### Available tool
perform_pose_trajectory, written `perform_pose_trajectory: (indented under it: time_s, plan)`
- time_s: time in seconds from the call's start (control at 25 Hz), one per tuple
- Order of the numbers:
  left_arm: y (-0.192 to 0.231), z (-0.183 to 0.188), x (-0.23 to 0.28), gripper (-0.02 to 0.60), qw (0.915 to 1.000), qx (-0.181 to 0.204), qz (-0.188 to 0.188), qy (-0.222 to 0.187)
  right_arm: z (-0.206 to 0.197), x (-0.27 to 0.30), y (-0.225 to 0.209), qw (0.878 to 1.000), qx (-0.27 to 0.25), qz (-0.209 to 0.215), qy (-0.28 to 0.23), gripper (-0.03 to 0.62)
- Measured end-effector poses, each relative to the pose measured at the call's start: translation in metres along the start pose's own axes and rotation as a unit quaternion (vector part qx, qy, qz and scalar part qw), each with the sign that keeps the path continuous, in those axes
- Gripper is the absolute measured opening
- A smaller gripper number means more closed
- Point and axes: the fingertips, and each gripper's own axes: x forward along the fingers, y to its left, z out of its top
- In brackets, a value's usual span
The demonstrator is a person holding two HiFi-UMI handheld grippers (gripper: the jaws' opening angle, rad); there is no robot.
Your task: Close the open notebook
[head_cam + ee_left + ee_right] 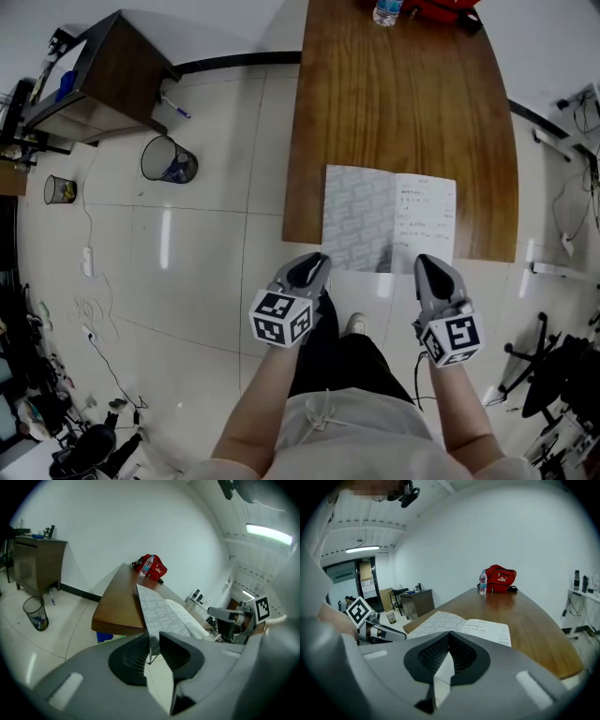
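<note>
The open notebook (389, 217) lies at the near edge of the wooden table (403, 103) and hangs a little over it. Its left half is a grey patterned cover (157, 609); the right page (487, 631) bears handwriting. My left gripper (307, 270) is just in front of the cover's near left corner. Its jaws (153, 638) stand open by a narrow gap, and the corner shows through that gap. My right gripper (433, 274) hovers before the right page's near edge. Its tips (449, 633) meet with nothing between them.
A water bottle (387, 11) and a red bag (448, 9) sit at the table's far end. On the floor to the left are a mesh bin (167, 159) and a dark side desk (105, 73). A chair base (551, 367) stands at the right. The person's legs are below the grippers.
</note>
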Motion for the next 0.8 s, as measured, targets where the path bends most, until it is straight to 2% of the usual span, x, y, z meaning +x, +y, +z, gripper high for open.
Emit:
perform_pose_trajectory:
  time_s: [0.36, 0.52, 0.68, 0.8]
  plan:
    - [-0.023, 0.036, -0.02, 0.028, 0.9994, 0.013, -0.007, -0.032, 0.009, -0.017, -0.003, 1.0, 0.006, -0.006, -0.017, 0.007]
    - [-0.052, 0.057, -0.027, 0.023, 0.9981, 0.037, -0.022, -0.045, 0.02, -0.038, -0.01, 0.999, 0.004, -0.017, -0.038, 0.007]
    - [-0.084, 0.073, -0.028, 0.02, 0.9968, 0.05, -0.032, -0.054, 0.024, -0.062, -0.024, 0.998, 0.034, -0.025, -0.053, 0.006]
    - [-0.11, 0.079, -0.024, 0.02, 0.9951, 0.073, -0.04, -0.055, 0.023, -0.083, -0.036, 0.997, 0.035, -0.032, -0.054, 0.006]
